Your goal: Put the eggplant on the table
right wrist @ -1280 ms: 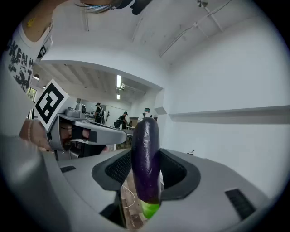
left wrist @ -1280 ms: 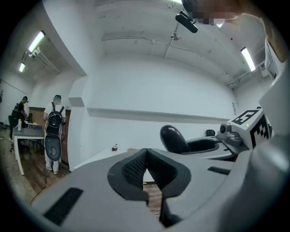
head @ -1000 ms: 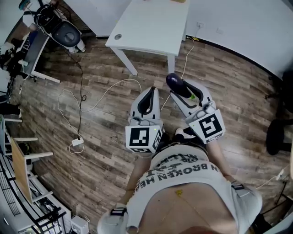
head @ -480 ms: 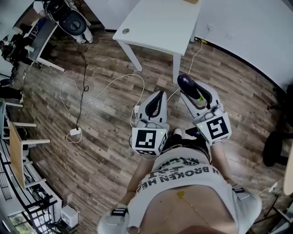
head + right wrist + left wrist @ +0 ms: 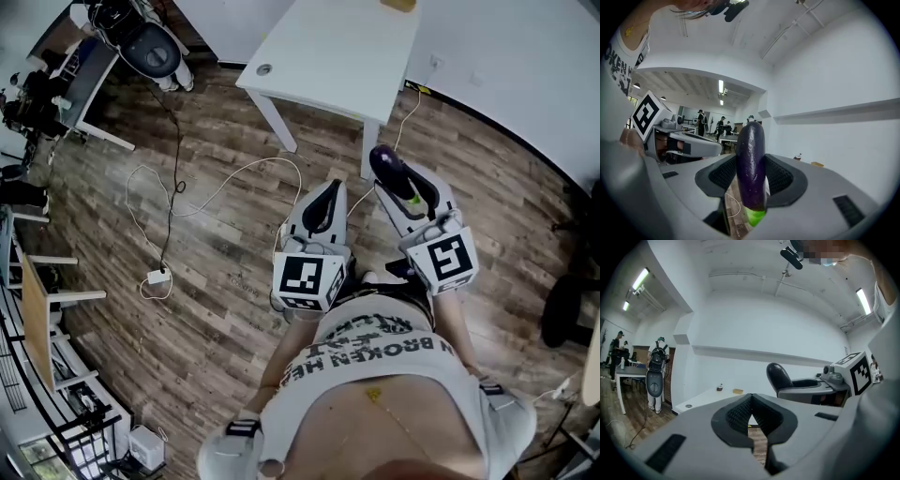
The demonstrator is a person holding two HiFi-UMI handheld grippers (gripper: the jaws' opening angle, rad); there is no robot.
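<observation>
A dark purple eggplant [image 5: 751,164] with a green stem end stands upright between the pads of my right gripper [image 5: 751,176], which is shut on it. In the head view the eggplant [image 5: 389,167] sticks out past the right gripper [image 5: 405,192], just short of the near corner of the white table [image 5: 347,47]. My left gripper [image 5: 323,208] is held beside it, shut and empty, its tips meeting [image 5: 751,401]. In the left gripper view the eggplant [image 5: 778,377] shows to the right, with the table [image 5: 701,399] ahead.
White cables [image 5: 187,192] and a power adapter [image 5: 157,277] lie on the wood floor at left. A black office chair [image 5: 562,305] stands at right. A small yellow object [image 5: 398,5] and a little jar [image 5: 720,388] sit on the table. Shelving [image 5: 37,309] lines the left edge.
Both grippers have moved forward toward the table, whose near corner now lies closer. The eggplant stays held in the right gripper; the left stays shut.
</observation>
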